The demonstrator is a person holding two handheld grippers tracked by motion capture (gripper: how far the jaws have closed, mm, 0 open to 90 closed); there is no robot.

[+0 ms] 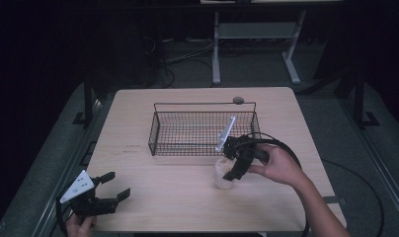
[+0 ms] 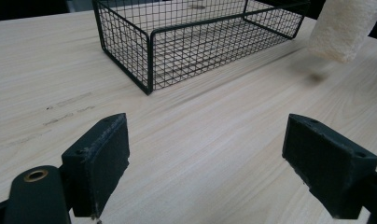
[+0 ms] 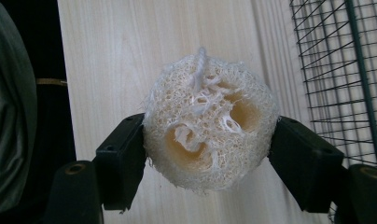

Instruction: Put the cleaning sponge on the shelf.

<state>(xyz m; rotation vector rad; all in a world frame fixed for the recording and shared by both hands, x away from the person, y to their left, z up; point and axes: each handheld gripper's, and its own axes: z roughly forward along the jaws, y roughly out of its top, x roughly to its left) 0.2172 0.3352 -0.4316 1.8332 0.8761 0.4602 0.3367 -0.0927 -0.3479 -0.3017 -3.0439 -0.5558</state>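
The surface was a pale wood top, bare over most of its near half. A black wire basket sat on it just past centre, toward 12 o'clock, and seemed to hold nothing. A small round dark object lay on the surface just behind the basket's back rim; I could not tell what it was.

The right hand-held gripper hung at the basket's 5 o'clock corner, gripped by the person's right hand, its grey plate tilted up over the basket's rim. In the right gripper view its jaws were closed against both sides of a loofah, a pale, fibrous round piece seen end-on with two hollow channels. In the high view the loofah was just in front of the basket, at about 4 o'clock from the surface's centre.

The left hand-held gripper was at the 7 o'clock corner of the surface, well apart from the basket, jaws spread wide with nothing between them.
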